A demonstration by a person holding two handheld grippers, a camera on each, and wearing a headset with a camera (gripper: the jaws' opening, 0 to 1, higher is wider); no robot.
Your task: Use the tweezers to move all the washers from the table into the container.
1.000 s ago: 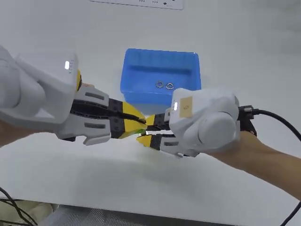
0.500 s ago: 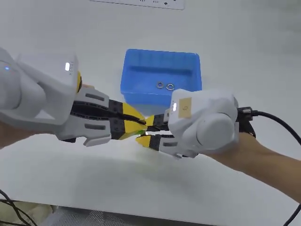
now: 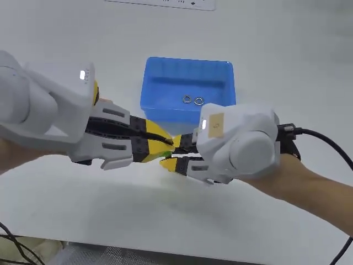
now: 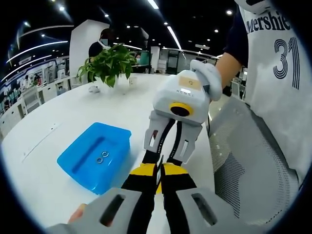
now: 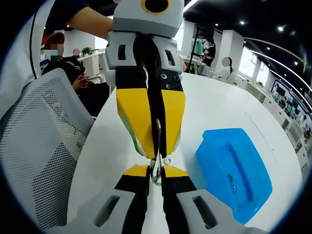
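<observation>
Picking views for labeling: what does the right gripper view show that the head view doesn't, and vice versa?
Right gripper view: the tweezers seen plainly, clamped by the left gripper and the right gripper, plus a mesh chair. Head view: a cable behind the right gripper, and two washers resolved as clear rings. Both: the blue container and the two grippers meeting tip to tip.

**Both tongs meet tip to tip**

The left tongs (image 3: 167,144) reach in from the left and the right tongs (image 3: 166,162) from the right, with the forearm trailing behind. Both pairs of jaws are closed on the tweezers (image 5: 157,141) between them
</observation>
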